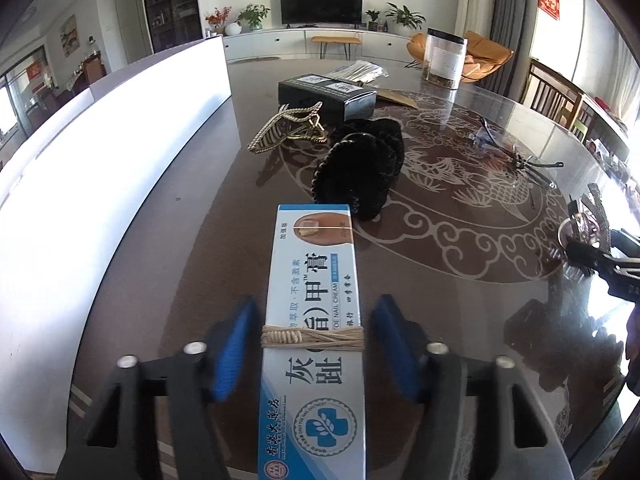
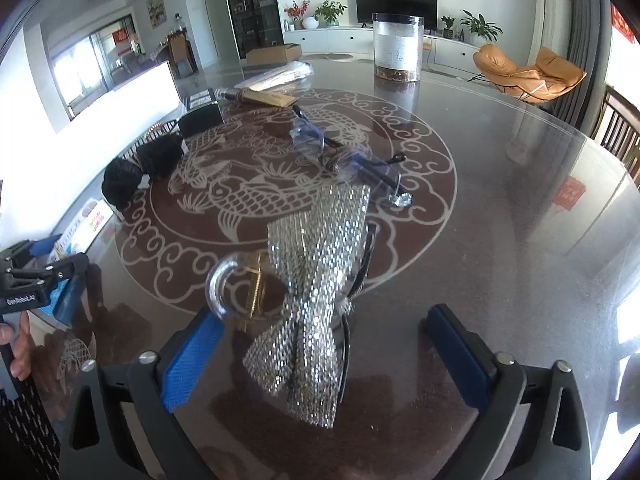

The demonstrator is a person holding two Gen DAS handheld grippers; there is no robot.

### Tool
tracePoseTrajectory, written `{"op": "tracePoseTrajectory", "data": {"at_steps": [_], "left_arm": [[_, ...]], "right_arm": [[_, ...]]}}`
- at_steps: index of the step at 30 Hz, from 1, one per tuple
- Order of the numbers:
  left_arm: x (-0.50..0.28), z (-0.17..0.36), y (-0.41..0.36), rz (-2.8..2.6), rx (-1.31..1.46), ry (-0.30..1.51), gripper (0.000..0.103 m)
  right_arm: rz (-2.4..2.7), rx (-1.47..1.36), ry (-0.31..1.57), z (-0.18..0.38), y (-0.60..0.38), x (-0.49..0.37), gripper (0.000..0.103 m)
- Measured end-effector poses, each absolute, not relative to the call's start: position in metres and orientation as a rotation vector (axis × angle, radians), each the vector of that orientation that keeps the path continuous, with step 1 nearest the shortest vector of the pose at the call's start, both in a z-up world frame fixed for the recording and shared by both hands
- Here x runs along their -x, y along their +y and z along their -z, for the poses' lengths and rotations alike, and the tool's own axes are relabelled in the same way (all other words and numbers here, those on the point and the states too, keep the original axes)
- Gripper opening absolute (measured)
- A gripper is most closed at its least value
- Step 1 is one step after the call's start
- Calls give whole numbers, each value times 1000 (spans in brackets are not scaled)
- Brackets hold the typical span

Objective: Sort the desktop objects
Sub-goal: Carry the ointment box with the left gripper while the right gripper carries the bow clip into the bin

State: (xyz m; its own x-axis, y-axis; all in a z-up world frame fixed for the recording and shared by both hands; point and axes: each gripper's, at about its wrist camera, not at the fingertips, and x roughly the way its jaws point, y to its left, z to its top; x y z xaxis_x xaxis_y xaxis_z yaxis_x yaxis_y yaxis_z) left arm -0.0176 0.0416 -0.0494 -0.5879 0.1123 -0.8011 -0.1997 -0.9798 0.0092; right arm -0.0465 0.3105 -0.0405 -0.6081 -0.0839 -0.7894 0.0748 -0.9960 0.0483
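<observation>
White-and-blue ointment box [image 1: 314,320] bound with twine, lying lengthwise between spread left tool [image 1: 314,344] pads, untouched, right tool [image 2: 324,356] spread around rhinestone bow [image 2: 316,304], glossy brown desk [image 2: 500,240] with koi inlay, living room, TV [image 1: 321,5] behind.

A dark television [image 2: 396,3] on a white cabinet [image 2: 352,38], potted plants [image 2: 330,12] alongside, orange lounge chair [image 2: 528,72] nearby.
</observation>
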Motion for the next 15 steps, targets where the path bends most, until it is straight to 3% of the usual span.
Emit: {"op": "tracePoseTrajectory", "data": {"at_steps": [1, 2, 9, 15], "left_arm": [[17, 49, 41, -2641, 1330, 145, 43], [16, 48, 40, -2633, 1331, 128, 43], [3, 32, 17, -2502, 1323, -180, 42], [-14, 10, 14, -2489, 1278, -201, 42]], "right_arm": [[2756, -1358, 33, 39, 307, 47, 62], [2770, -1365, 64, 36, 305, 48, 51], [2769, -1306, -43, 16, 301, 21, 50], [2738, -1306, -92, 17, 294, -14, 50]]}}
